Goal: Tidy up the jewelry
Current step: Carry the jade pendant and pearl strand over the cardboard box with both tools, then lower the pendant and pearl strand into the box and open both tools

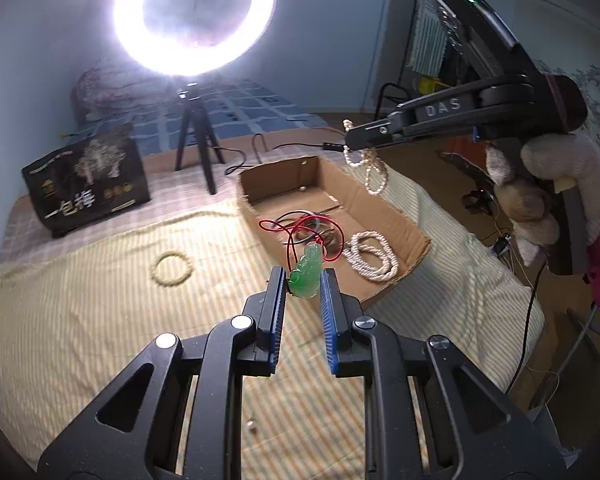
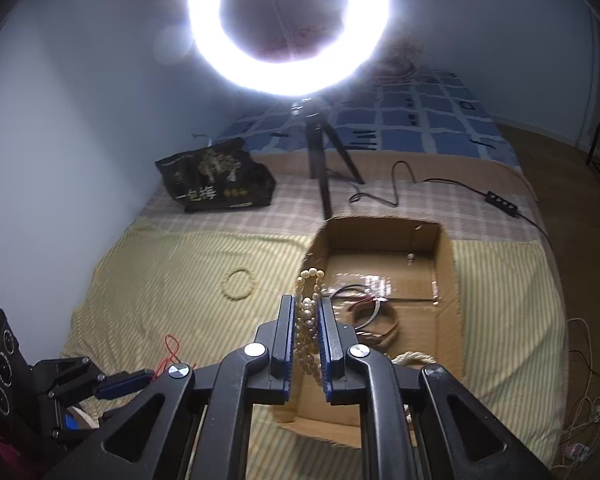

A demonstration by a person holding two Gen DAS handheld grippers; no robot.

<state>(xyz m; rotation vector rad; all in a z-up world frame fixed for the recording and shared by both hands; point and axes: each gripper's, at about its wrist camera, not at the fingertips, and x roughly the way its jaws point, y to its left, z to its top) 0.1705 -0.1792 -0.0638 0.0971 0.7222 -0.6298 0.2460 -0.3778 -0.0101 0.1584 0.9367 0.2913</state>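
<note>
Left tongs [image 1: 303, 286] clenched on green carved jade pendant [image 1: 307, 276], its red cord [image 1: 296, 236] looping up, held just at near-left edge of open brown cardboard box [image 1: 410, 226] on bed with yellow striped sheet [image 1: 80, 320]. Right tongs [image 2: 305, 312] clenched on cream pearl strand [image 2: 309, 312], beads dangling over box. Inside box: coiled white pearl necklace [image 1: 374, 256], dark metal bangles [image 2: 374, 312]. Pale beaded bracelet [image 1: 172, 270] lies on sheet left of box, apart. Ring light on black tripod [image 1: 196, 136] and black printed bag [image 1: 88, 178] behind
</note>
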